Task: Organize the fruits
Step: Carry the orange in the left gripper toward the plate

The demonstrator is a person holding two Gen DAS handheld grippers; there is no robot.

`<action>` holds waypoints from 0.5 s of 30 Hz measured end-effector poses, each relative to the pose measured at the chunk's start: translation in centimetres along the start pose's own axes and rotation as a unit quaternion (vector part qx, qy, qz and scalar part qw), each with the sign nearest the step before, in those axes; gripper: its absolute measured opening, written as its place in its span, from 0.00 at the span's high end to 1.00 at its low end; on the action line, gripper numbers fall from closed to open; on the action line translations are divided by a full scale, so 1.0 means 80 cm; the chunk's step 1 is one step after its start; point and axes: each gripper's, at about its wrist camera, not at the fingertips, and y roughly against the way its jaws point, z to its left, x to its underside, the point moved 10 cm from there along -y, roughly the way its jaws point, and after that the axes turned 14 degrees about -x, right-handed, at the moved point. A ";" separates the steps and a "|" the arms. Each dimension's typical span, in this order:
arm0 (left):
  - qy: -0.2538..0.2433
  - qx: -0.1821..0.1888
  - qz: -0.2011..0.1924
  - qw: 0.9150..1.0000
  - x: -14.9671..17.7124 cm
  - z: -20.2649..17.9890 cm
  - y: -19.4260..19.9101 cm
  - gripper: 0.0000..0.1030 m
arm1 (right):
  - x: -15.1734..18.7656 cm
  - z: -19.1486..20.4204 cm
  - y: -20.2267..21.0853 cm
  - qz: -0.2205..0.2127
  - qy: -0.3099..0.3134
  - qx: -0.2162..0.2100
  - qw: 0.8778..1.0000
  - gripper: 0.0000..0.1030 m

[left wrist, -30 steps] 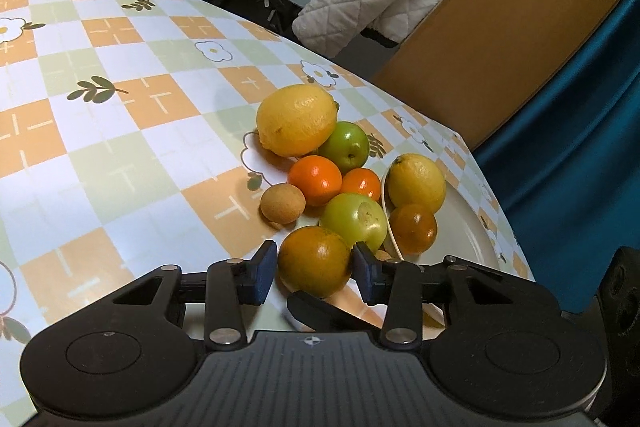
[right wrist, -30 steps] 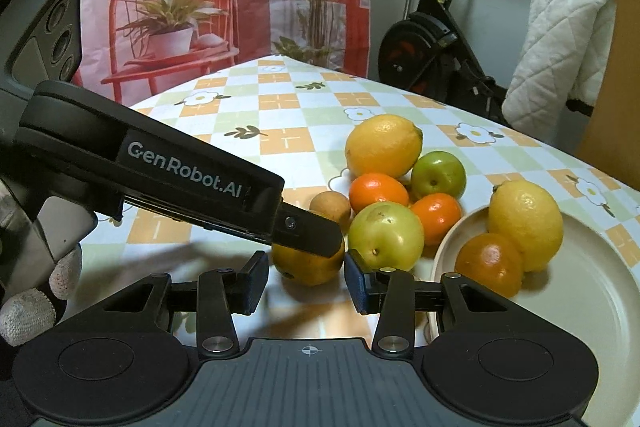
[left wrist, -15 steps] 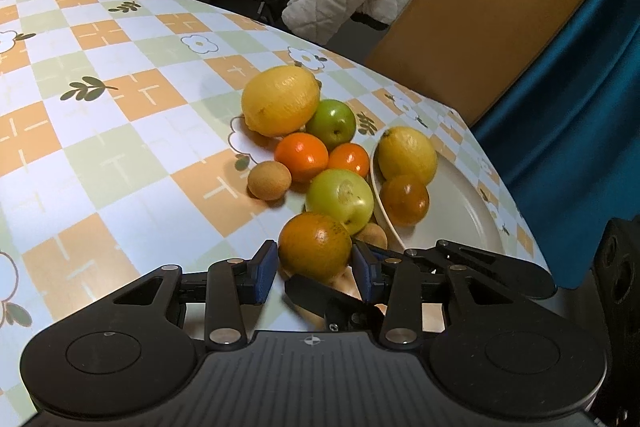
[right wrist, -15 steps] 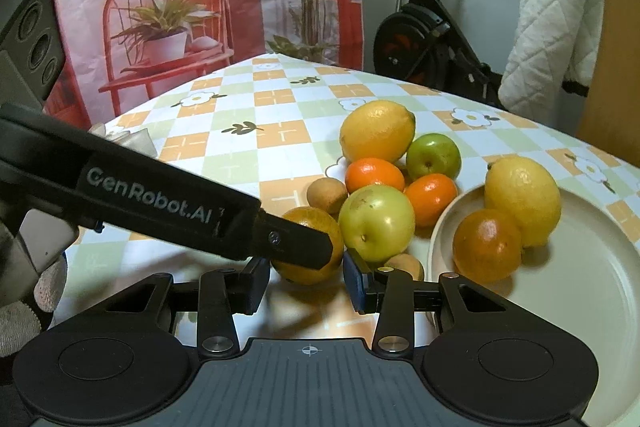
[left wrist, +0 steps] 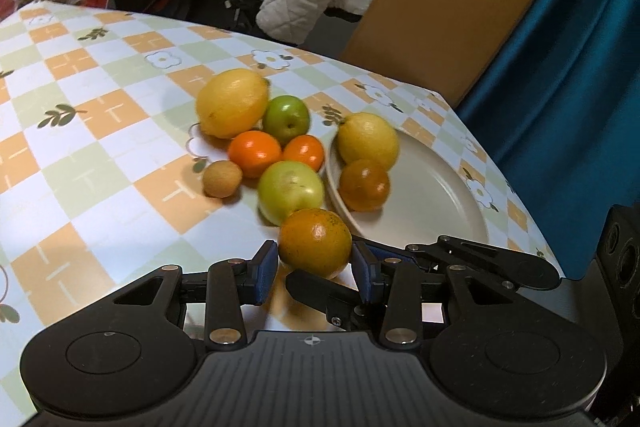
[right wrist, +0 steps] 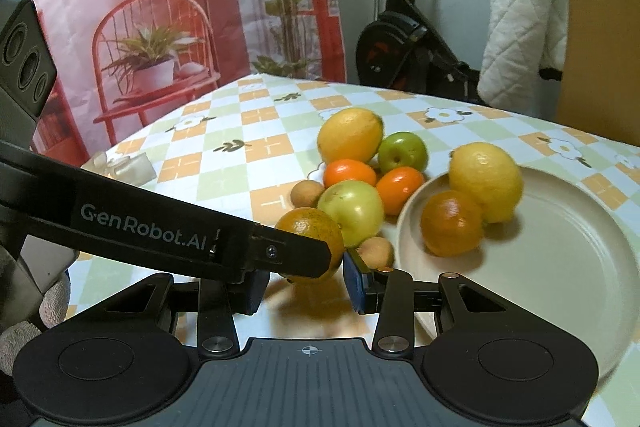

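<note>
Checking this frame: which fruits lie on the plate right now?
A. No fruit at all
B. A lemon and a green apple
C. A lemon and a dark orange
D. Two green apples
C: the plate holds one lemon with a dark orange against it; both green apples sit on the tablecloth beside it.

Left tongs (left wrist: 314,269) angled down, pads clamping, right tongs (right wrist: 306,285) crossing beneath, narrowly parted
</note>
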 end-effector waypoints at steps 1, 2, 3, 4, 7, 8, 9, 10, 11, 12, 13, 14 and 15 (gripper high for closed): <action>-0.004 0.000 -0.001 1.000 0.000 -0.004 0.001 0.59 | 0.000 -0.001 0.003 -0.003 -0.002 0.001 1.000 0.64; -0.009 -0.001 -0.003 1.000 -0.001 -0.008 0.002 0.59 | 0.001 -0.002 0.006 -0.006 -0.003 0.002 1.000 0.64; -0.012 -0.001 -0.005 1.000 -0.002 -0.011 0.003 0.59 | 0.000 -0.003 0.009 -0.010 -0.005 0.003 1.000 0.64; -0.016 -0.002 -0.007 1.000 -0.003 -0.015 0.004 0.59 | 0.000 -0.005 0.013 -0.013 -0.006 0.004 1.000 0.64; -0.026 -0.002 -0.012 1.000 -0.007 -0.025 0.007 0.59 | -0.002 -0.009 0.022 -0.026 -0.011 0.007 1.000 0.64; -0.030 -0.002 -0.014 0.999 -0.008 -0.028 0.008 0.59 | -0.003 -0.011 0.026 -0.030 -0.013 0.007 0.999 0.64; -0.034 -0.003 -0.015 0.999 -0.010 -0.032 0.009 0.59 | -0.005 -0.013 0.029 -0.035 -0.015 0.008 0.999 0.64; -0.038 -0.003 -0.018 0.999 -0.012 -0.037 0.010 0.59 | -0.006 -0.016 0.032 -0.040 -0.017 0.010 0.999 0.64; -0.043 -0.003 -0.020 0.999 -0.015 -0.042 0.010 0.59 | -0.007 -0.018 0.036 -0.045 -0.019 0.011 0.999 0.64; -0.049 -0.003 -0.022 0.999 -0.017 -0.047 0.010 0.59 | -0.008 -0.021 0.040 -0.050 -0.021 0.014 0.998 0.64; -0.055 -0.003 -0.023 0.998 -0.019 -0.052 0.009 0.59 | -0.009 -0.024 0.043 -0.055 -0.024 0.016 0.998 0.64; -0.062 -0.003 -0.025 0.998 -0.021 -0.057 0.008 0.59 | -0.009 -0.028 0.046 -0.060 -0.027 0.019 0.998 0.64; -0.067 -0.003 -0.025 0.997 -0.022 -0.061 0.006 0.59 | -0.010 -0.033 0.050 -0.064 -0.031 0.021 0.997 0.64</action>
